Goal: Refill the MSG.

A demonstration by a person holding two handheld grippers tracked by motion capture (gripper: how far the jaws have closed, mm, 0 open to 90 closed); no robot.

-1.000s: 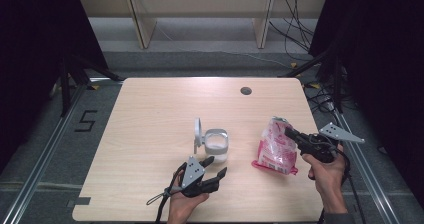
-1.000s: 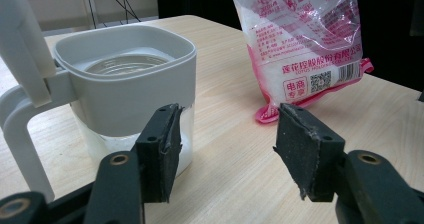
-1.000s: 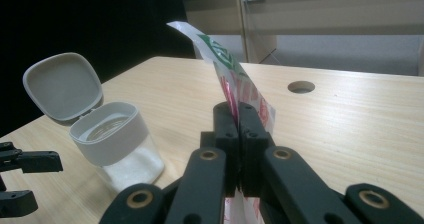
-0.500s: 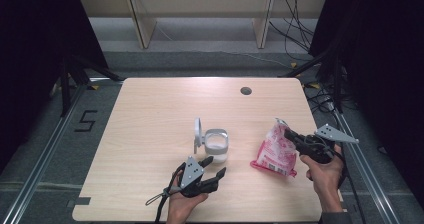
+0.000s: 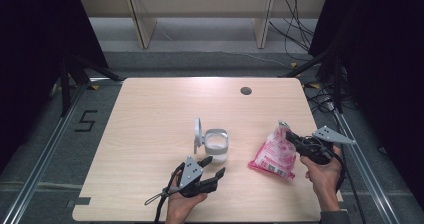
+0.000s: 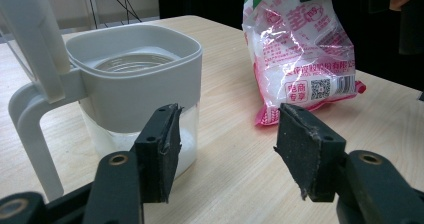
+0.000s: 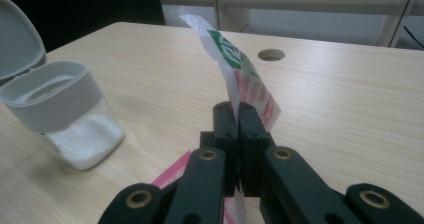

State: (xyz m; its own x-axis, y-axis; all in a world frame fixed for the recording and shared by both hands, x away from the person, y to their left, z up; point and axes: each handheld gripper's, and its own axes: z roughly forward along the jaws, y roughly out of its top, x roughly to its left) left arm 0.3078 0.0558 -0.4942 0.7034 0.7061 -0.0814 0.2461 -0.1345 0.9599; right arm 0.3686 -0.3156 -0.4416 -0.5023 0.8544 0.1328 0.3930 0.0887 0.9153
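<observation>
On the light wooden table [image 5: 150,134], going from left to right, the left gripper [image 5: 212,167] lies low near the front edge with its black jaws standing apart and nothing between them, aimed toward the clear square container with a grey collar and flipped-up grey lid [image 5: 215,145], which stands upright just beyond the jaw tips with a shallow layer of white granules in its bottom. To the right of it, well apart from the container, the pink and white plastic bag of white granules [image 5: 274,154] rests with its bottom seam on the table, and the right gripper [image 5: 291,138] has its jaws pressed together on the bag's upper edge; in the right gripper view the film rises from between the pads [image 7: 235,119]. The work in hand looks like readying the bag to pour into the container. To do it well, I judge the free gripper should steady the container by its collar or handle so it cannot slide, while the other keeps its clamp firm near a corner so the film does not slip. The bag's long axis runs from its bottom seam, toward the front edge, up to the pinched top, leaning toward the far right; the torn top points up and away from the container, so it needs swinging over the open mouth before tilting.
</observation>
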